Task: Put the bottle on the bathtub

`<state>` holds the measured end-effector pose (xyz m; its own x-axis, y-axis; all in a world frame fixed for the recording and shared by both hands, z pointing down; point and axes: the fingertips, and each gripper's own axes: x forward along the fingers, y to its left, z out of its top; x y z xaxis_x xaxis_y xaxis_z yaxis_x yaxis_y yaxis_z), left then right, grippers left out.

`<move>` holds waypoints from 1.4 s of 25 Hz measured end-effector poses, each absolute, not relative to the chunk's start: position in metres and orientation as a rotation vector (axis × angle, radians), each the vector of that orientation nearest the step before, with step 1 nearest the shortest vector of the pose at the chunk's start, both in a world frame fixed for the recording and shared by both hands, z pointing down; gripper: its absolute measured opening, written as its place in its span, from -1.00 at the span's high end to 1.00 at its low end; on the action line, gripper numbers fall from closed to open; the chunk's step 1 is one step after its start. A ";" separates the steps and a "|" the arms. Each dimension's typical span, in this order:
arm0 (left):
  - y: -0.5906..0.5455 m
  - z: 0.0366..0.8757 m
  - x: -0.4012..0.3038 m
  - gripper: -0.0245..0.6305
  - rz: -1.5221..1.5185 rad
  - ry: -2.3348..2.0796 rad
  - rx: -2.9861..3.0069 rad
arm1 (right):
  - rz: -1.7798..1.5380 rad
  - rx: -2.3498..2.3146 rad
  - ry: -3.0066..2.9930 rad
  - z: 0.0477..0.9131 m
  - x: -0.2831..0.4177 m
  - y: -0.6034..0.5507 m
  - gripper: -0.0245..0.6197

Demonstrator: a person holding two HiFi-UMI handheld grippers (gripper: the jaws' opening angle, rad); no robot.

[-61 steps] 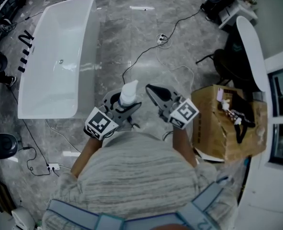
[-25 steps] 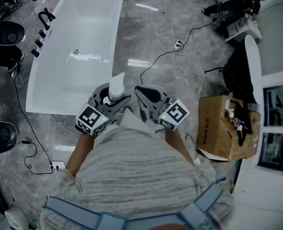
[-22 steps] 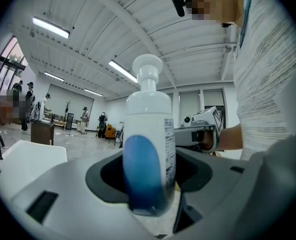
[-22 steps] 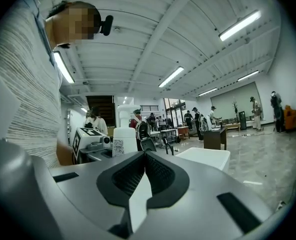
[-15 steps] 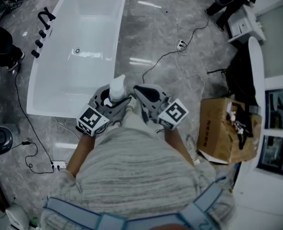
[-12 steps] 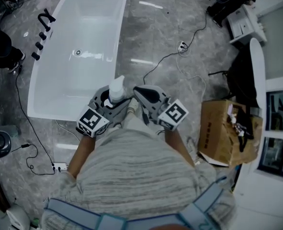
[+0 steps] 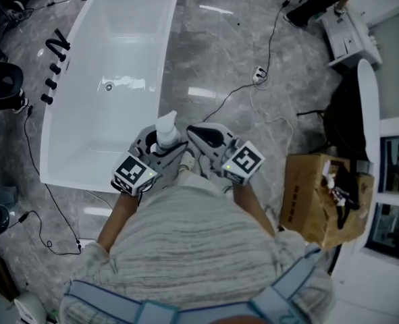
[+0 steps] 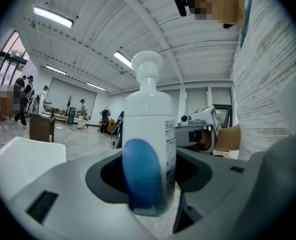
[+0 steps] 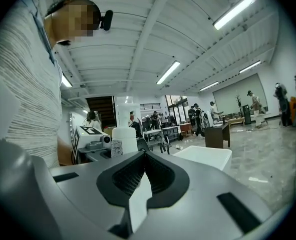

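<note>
A white pump bottle [image 7: 165, 131] stands upright between the jaws of my left gripper [image 7: 160, 144], which is shut on its body. In the left gripper view the bottle [image 8: 149, 129] fills the middle, a blue pad pressed against it at the left gripper [image 8: 148, 184]. The white bathtub [image 7: 164, 66] lies on the floor at the left, its near end beside my left gripper. My right gripper [image 7: 200, 135] is shut with nothing held, close to the right of the bottle. From the right gripper [image 9: 140, 184] I see the bottle [image 9: 123, 140] and a bathtub corner [image 9: 205, 156].
Black tap fittings [image 7: 52, 63] stand along the tub's left side. Cables [image 7: 253, 90] trail over the marble floor to the right. A cardboard box [image 7: 327, 198] and a white oval board [image 7: 371, 120] are at the right. Several people stand far off in the hall.
The view has moved toward the bathtub: its near end now reaches down beside my left gripper. Both grippers travelled together with the bottle; their jaws have not changed.
</note>
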<state>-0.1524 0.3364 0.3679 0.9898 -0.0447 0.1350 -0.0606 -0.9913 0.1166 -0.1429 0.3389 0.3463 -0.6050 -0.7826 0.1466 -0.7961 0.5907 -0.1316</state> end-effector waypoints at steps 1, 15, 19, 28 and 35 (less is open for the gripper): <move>0.330 0.366 -0.142 0.16 0.203 -0.078 3.016 | 0.275 1.357 -2.743 0.343 -0.134 0.333 0.91; 0.272 0.354 -0.011 0.16 0.208 -0.060 3.040 | 0.240 1.376 -2.745 0.337 0.003 0.274 0.91; 0.263 0.357 0.003 0.16 0.230 -0.067 3.036 | 0.229 1.378 -2.739 0.342 0.026 0.262 0.91; 0.219 0.361 0.034 0.17 0.224 -0.024 3.030 | 0.239 1.352 -2.747 0.341 0.045 0.229 0.91; 0.165 0.361 0.066 0.18 0.249 0.040 3.038 | 0.281 1.393 -2.713 0.345 0.076 0.177 0.91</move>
